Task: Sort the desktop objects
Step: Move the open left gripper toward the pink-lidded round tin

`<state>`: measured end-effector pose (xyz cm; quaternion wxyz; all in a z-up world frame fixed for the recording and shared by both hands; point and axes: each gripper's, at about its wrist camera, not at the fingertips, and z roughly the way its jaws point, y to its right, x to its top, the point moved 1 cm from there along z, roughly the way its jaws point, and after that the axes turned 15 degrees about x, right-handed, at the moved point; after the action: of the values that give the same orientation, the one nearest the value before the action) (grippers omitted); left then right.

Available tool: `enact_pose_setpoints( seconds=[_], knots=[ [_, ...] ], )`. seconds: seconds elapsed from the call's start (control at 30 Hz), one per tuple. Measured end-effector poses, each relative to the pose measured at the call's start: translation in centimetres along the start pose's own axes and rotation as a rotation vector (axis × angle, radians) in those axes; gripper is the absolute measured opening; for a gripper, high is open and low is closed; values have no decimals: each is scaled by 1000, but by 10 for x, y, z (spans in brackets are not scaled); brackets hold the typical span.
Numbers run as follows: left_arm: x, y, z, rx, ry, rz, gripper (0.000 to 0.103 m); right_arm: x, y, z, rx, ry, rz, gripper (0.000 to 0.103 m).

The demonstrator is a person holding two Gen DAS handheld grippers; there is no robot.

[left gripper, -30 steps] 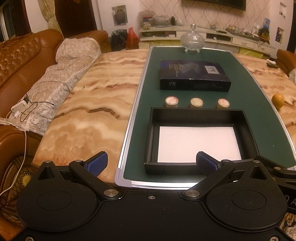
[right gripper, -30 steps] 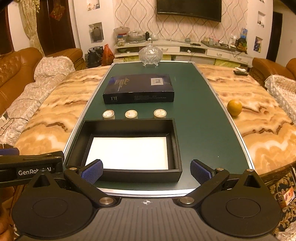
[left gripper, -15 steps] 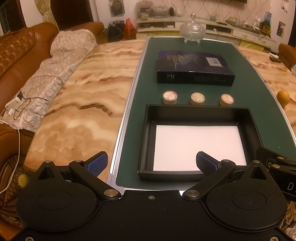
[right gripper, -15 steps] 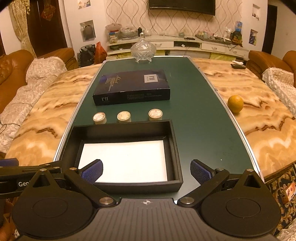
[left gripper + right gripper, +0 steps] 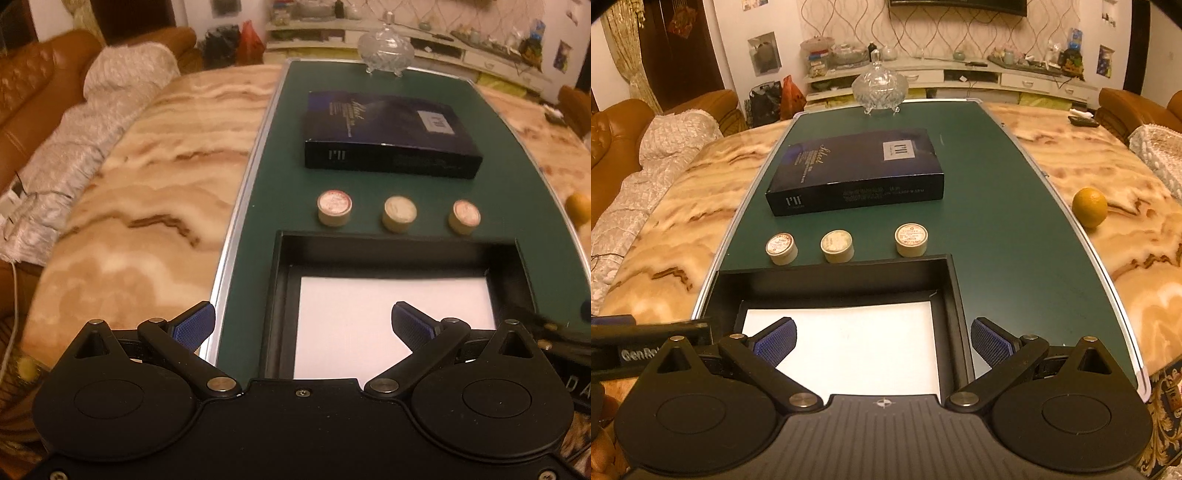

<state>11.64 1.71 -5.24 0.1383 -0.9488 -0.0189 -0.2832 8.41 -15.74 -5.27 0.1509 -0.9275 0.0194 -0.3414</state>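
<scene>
A marble-patterned table (image 5: 1137, 288) is seen under warm light; left of it a brown leather sofa (image 5: 613, 147), behind it a white cabinet (image 5: 1015, 79) against patterned wallpaper (image 5: 942, 29)

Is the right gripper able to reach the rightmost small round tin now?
Probably yes. The right gripper is open above the black tray, and the rightmost tin stands free just beyond the tray's far wall, with nothing between.

Open lane over the tray, blocked beyond

Bare white floor inside black tray (image 5: 955, 295); three small round tins (image 5: 837, 246) lined up just past its far wall, dark box (image 5: 857, 171) behind them, glass bowl (image 5: 880, 88) at the mat's far end.
</scene>
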Motion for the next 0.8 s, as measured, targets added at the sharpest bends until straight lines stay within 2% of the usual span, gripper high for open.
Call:
enact_pose_setpoints(
  seconds=[0.17, 0.33, 0.5, 0.8],
  knots=[
    [20, 9, 15, 18, 23, 9, 103, 15, 12, 21, 32, -56, 52, 103],
    [45, 23, 38, 36, 5, 17, 103, 36, 23, 45, 32, -77, 94, 103],
    [69, 33, 61, 50, -18, 14, 103, 61, 29, 69, 6, -100, 69, 103],
    [87, 32, 88, 53, -65, -10, 103, 93, 32, 103, -19, -119, 29, 103]
  ],
)
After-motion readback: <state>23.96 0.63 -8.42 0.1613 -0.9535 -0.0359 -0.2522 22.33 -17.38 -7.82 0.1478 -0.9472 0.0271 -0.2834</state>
